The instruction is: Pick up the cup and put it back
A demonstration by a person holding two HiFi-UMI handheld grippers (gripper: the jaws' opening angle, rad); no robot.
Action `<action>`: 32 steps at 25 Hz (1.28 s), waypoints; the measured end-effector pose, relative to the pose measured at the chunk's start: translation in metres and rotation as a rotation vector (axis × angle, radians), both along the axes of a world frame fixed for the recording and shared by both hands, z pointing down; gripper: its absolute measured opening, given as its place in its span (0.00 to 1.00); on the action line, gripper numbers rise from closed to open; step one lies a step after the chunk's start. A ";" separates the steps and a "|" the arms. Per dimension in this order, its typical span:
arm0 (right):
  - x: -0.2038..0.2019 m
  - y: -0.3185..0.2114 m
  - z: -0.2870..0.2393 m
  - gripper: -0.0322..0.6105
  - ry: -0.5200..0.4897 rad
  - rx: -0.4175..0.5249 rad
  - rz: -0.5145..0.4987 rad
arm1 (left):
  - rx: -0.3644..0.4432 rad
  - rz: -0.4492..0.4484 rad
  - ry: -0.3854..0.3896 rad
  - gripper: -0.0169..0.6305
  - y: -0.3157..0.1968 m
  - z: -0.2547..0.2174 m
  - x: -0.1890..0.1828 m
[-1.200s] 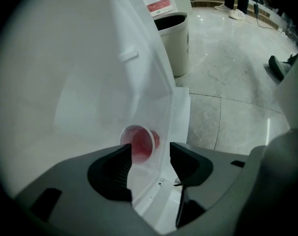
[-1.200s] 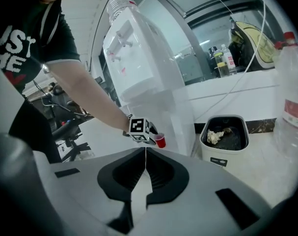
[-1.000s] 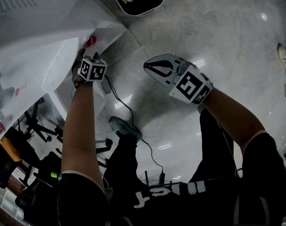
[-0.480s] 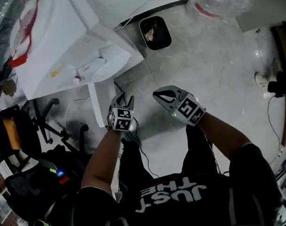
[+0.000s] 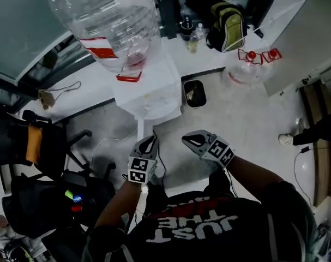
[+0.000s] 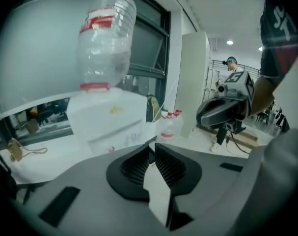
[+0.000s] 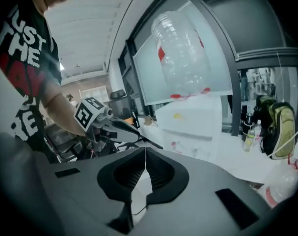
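Observation:
No cup shows in any view. A white water dispenser with a large clear bottle on top stands ahead of me. My left gripper hangs low in front of my body, well short of the dispenser. Its jaws are closing to a narrow slit with nothing between them. My right gripper hovers beside it to the right, also held back from the dispenser. Its fingertips touch, shut on nothing. The left gripper view shows the right gripper in mid air.
A dark bin sits on the floor right of the dispenser. A spare water bottle stands further right, and a green backpack behind it. Office chairs crowd the left side. A cable runs across the floor near my feet.
My left gripper has drawn back from the dispenser to in front of my body. My head has pulled away, so the whole dispenser and bottle show. The right gripper stays beside the left.

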State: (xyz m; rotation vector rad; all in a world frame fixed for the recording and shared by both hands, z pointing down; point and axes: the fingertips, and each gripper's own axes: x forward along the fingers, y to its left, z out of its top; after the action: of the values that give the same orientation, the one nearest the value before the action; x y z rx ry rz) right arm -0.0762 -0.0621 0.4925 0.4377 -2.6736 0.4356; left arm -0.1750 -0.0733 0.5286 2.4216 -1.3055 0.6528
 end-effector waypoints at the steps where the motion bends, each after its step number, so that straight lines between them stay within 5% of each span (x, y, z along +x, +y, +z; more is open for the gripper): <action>1: -0.005 0.005 -0.026 0.10 -0.008 0.003 -0.001 | 0.031 -0.008 0.022 0.10 0.004 -0.031 -0.007; 5: -0.023 0.008 -0.128 0.10 -0.079 0.033 0.012 | 0.178 -0.027 0.096 0.06 0.019 -0.155 -0.040; 9: -0.032 -0.002 -0.221 0.10 -0.119 0.159 -0.004 | 0.342 -0.071 0.144 0.04 0.035 -0.254 -0.069; 13: -0.044 -0.009 -0.295 0.10 -0.155 0.268 -0.004 | 0.445 -0.112 0.233 0.04 0.050 -0.325 -0.088; 17: -0.051 -0.003 -0.343 0.10 -0.237 0.275 -0.029 | 0.522 -0.090 0.317 0.04 0.062 -0.378 -0.088; 21: -0.054 0.001 -0.367 0.10 -0.295 0.286 -0.051 | 0.542 -0.073 0.408 0.04 0.059 -0.411 -0.082; 32: -0.044 -0.007 -0.376 0.10 -0.254 0.377 -0.053 | 0.496 -0.052 0.382 0.04 0.047 -0.405 -0.073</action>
State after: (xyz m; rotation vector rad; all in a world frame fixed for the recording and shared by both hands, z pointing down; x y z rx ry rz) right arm -0.1200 -0.0691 0.1164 0.4404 -3.0149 -0.0377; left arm -0.2478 -0.0266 0.1239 2.6877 -1.4815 -0.1763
